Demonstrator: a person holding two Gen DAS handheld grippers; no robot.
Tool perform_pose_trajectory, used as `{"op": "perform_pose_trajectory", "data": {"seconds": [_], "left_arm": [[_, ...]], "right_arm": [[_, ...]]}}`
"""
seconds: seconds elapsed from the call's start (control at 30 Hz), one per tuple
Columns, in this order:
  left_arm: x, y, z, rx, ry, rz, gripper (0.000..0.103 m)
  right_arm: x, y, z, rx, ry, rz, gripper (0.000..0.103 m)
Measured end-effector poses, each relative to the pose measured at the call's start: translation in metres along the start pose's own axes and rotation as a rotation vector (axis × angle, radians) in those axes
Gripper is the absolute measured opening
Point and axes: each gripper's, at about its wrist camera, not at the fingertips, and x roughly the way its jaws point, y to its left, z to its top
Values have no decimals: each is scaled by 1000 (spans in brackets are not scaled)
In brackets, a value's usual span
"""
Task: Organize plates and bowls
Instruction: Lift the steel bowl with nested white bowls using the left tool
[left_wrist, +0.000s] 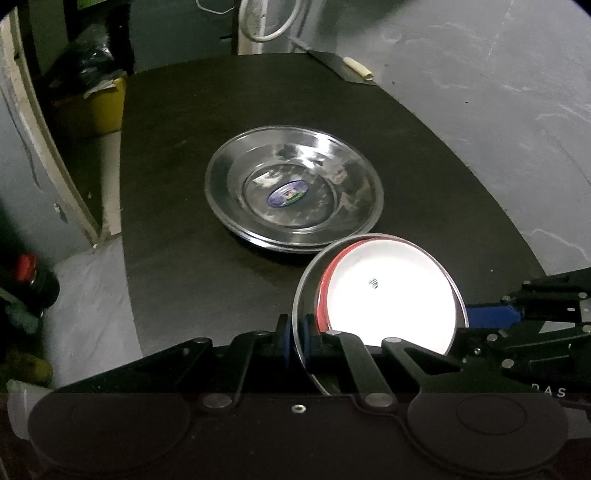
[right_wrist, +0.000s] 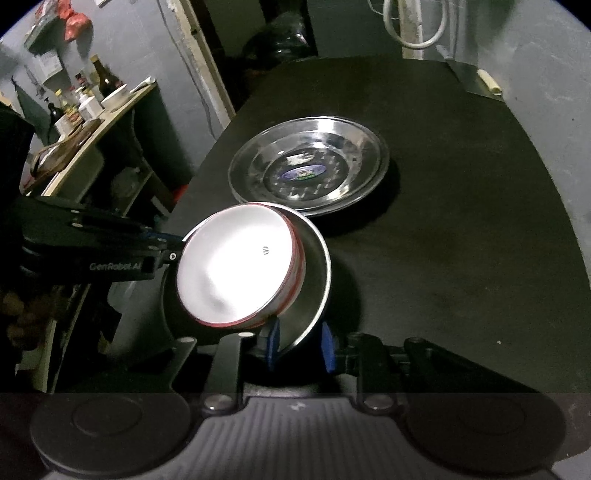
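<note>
Two hand-held grippers grip a nested pair of bowls above a dark table (left_wrist: 177, 206), just on the near side of a stack of steel plates (left_wrist: 293, 190) that serves as the landmark here. The left gripper (left_wrist: 295, 341) is clamped tight on the left rim of the steel bowl (right_wrist: 314, 295), one blue pad on either side of the thin metal wall. The right gripper (right_wrist: 299, 343) stands with its blue pads on either side of the same bowl's near rim, closed on it; in the left wrist view it reaches in from the right edge, its blue finger touching the bowl's right side. Inside the steel bowl sits a white bowl with a red outside (left_wrist: 391, 295), tilted so its bright inside faces up and toward the cameras, a small dark mark near its centre. The steel plates lie flat near the middle of the table, the top one bearing an oval sticker (left_wrist: 287, 193) at its centre; the far rim of the steel bowl overlaps the plates' near edge in the left wrist view, and contact cannot be told. Beyond the plates, at the table's far right corner, lies a pale cylindrical object (left_wrist: 357, 68). Left of the plates, off the table, stands a yellow bin (left_wrist: 98, 107).
</note>
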Motion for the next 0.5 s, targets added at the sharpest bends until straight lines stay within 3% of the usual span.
{"op": "perform_pose_trajectory", "data": {"seconds": [0.5], "left_arm": [[0,-29,21,34,-38,-67,5]], "right_arm": [[-30,-28,-6,95,-86,-39,26]]}}
